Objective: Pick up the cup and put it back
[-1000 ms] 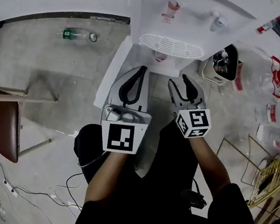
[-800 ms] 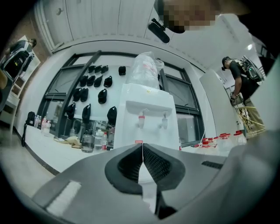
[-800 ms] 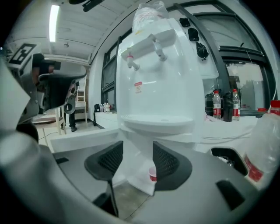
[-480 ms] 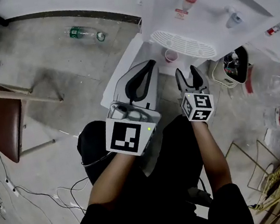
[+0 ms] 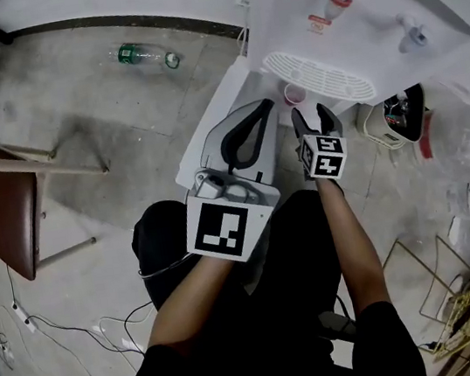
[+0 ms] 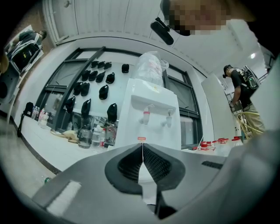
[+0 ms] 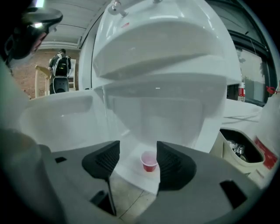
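Nearest, the left gripper is held about level with its jaws closed tip to tip on nothing. The right gripper beside it tilts downward, its jaws apart after just opening wider, and it grips nothing. Framed in that gap but a little ahead of the tips and untouched, the small red cup stands upright, seemingly on a white board at floor level, and behind it rises the white water dispenser, its slotted drip tray just above the cup.
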Tool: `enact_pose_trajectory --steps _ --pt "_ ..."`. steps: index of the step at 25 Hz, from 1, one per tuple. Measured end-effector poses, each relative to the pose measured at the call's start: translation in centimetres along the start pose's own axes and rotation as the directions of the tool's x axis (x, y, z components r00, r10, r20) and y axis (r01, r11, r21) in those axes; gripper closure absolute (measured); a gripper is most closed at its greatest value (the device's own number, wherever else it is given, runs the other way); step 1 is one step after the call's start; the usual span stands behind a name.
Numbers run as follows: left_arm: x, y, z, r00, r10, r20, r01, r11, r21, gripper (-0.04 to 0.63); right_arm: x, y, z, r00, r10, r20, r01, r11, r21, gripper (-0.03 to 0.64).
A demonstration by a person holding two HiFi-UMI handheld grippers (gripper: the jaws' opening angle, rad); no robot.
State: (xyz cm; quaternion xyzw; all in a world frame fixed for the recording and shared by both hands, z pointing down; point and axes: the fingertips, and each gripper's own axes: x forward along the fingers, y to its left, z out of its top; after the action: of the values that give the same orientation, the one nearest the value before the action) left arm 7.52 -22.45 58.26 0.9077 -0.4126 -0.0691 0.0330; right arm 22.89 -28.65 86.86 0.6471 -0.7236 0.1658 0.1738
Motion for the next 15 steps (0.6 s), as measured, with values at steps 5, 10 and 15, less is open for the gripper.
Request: enact_pose_trajectory --steps 5,10,15 --pt "0.4 0.6 -1.0 1.000 -0.006 -0.020 0.006 1.000 0.002 0.588 3.6 -0.6 -2.1 0.998 -0.015 -0.068 0.015 1.000 0.008 0.337" --pt "0.8 1.1 -2.1 0.999 -0.014 -0.035 0.014 1.000 -0.003 0.588 7.1 -1.4 -4.3 0.990 -0.025 -0.138 0.027 1.000 0.014 0.321" --pt "1.4 1.9 -3.0 0.998 -0.015 -0.058 0.014 1.000 -0.014 0.588 9.5 -2.8 -5.9 0.978 -0.057 -0.201 0.066 0.997 0.038 0.311"
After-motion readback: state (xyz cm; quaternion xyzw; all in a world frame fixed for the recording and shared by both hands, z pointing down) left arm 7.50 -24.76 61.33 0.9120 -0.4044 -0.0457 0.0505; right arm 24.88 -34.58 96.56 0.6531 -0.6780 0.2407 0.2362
